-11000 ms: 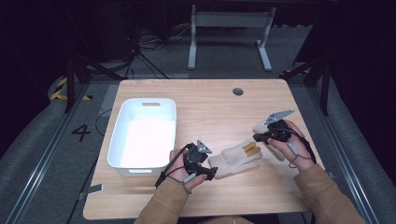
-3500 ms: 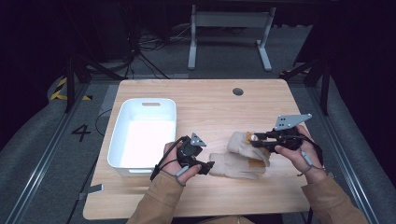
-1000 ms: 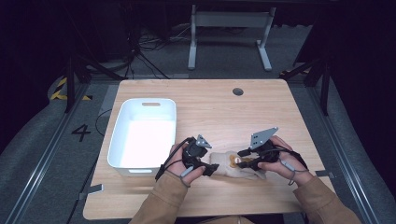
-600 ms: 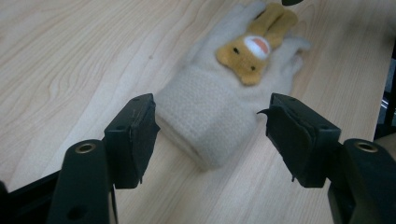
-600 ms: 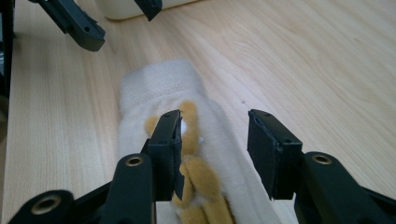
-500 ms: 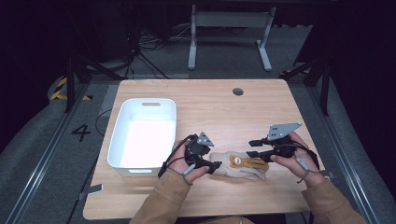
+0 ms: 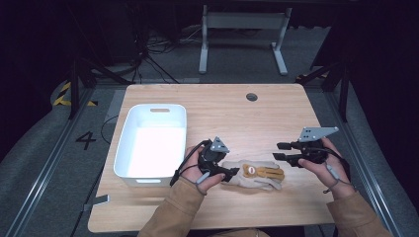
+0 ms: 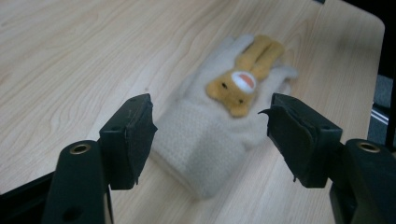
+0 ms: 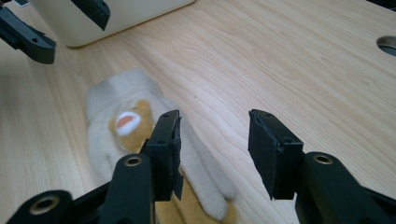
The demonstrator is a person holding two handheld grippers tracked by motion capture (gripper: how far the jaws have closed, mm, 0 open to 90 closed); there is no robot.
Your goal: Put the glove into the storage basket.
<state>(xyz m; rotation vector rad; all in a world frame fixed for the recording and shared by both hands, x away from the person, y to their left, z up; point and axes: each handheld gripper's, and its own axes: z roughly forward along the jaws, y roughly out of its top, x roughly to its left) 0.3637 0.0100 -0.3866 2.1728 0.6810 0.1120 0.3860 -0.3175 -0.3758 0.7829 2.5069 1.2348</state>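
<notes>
High view: glove [image 7: 257,174] flat on desk [image 7: 237,118], cuff at released left claw [image 7: 236,172], right claw [image 7: 279,150] released, apart. Left gripper view: cuff between jaws, untouched, bear patch [image 8: 240,84] clear.

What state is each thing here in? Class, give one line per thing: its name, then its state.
glove: lying flat on the table, cuff between the left gripper's open jaws, unpressed.
white bin: upright, empty.
left gripper: open, jaws just opening.
right gripper: open, holding nothing.
table: bare wood, bears everything.
</notes>
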